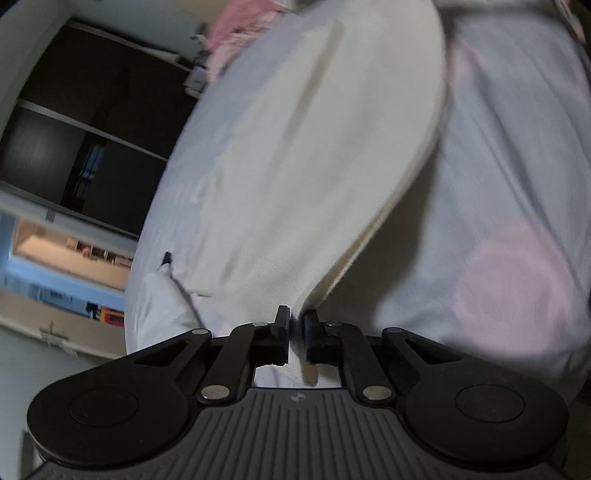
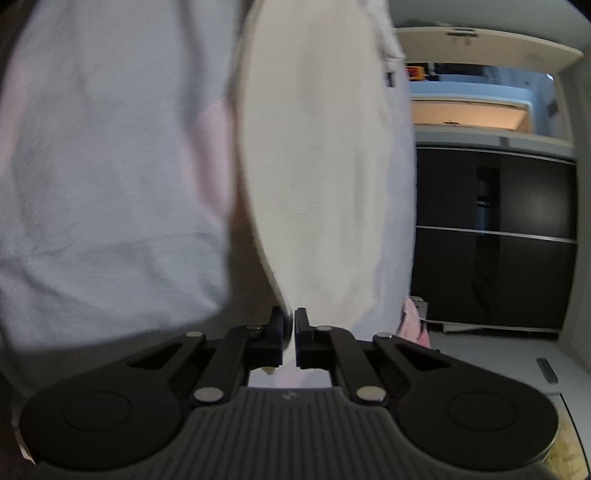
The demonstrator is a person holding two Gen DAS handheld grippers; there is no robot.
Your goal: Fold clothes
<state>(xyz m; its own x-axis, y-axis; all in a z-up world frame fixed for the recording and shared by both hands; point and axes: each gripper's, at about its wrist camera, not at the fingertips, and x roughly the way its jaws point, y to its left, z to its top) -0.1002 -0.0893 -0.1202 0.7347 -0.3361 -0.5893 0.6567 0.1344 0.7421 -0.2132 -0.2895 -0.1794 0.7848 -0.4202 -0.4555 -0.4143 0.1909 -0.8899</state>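
Left gripper [image 1: 296,334]: jaws nearly closed, pinching an edge of the cream garment [image 1: 314,147]; right gripper [image 2: 289,334]: jaws likewise drawn close, clamped on the same cream garment [image 2: 317,166] at another edge; garment: pale, ribbed cloth, stretching away from both sets of fingers, over the bedsheet [image 1: 517,166]; bedsheet: whitish-lilac with faint pink rings, beneath and beside the garment; pink cloth [image 1: 236,26]: bunched at the bed's far end; dark wardrobe [image 2: 495,236]: glossy panels, beyond the bed; both views blurred.
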